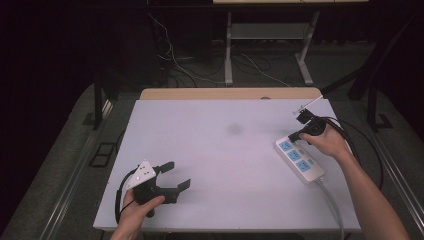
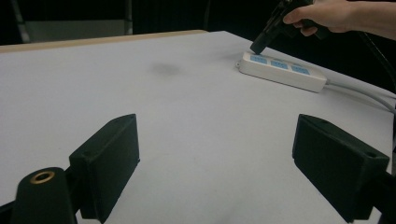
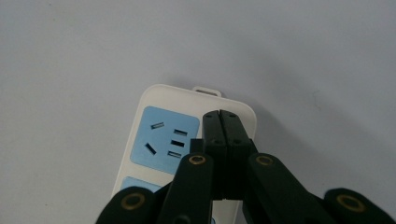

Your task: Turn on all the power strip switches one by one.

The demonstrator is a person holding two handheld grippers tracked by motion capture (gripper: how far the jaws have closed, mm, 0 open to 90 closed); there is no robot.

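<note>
A white power strip (image 1: 300,159) with blue socket faces lies near the table's right edge, its grey cable running off toward the front. My right gripper (image 1: 294,137) is shut, jaws pressed together with nothing between them, its tip just above the strip's far end (image 3: 187,140). In the left gripper view the same strip (image 2: 280,70) lies far right with that gripper's tip over it. My left gripper (image 1: 175,175) rests low over the front left of the table, open, with bare table between its jaws (image 2: 215,163).
The white table top (image 1: 225,150) has a faint dark smudge (image 1: 234,129) near its middle. A wooden strip (image 1: 230,93) runs along the far edge. Beyond it stand desk legs and loose cables (image 1: 200,65) on the floor.
</note>
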